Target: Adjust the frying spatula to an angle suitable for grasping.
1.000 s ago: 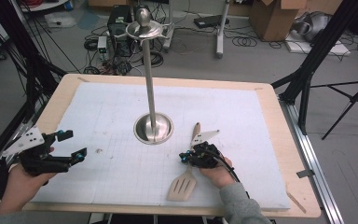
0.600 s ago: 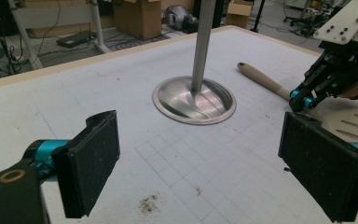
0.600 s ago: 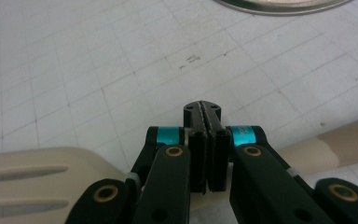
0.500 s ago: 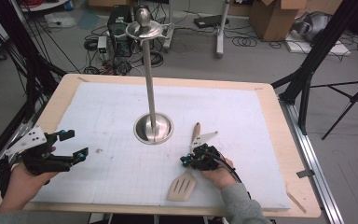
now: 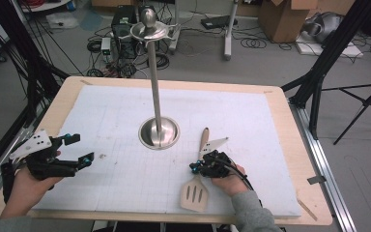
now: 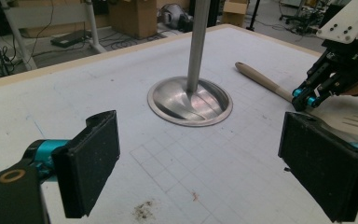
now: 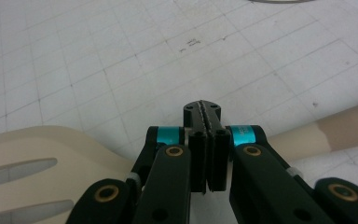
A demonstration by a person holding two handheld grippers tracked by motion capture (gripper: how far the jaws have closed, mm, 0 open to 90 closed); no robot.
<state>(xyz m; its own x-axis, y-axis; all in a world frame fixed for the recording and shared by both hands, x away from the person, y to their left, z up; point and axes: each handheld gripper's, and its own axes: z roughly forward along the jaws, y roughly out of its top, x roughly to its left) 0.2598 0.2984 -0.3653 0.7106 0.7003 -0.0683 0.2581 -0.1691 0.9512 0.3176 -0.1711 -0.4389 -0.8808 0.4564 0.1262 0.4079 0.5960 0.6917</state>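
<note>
A pale wooden spatula lies on the white gridded mat, its slotted blade toward the front edge and its handle pointing at the metal stand. My right gripper sits over the spatula's neck with its jaws shut; in the right gripper view the pads meet with nothing visible between them, the blade to one side and the handle to the other. My left gripper rests at the mat's front left, open and empty, pads wide apart. It faces the stand's base and the right gripper.
A tall metal pole on a round dished base stands mid-table, topped by a small disc and knob. The mat lies on a wooden tabletop. A small dirt smudge marks the mat near the left gripper. Cables and boxes lie on the floor behind.
</note>
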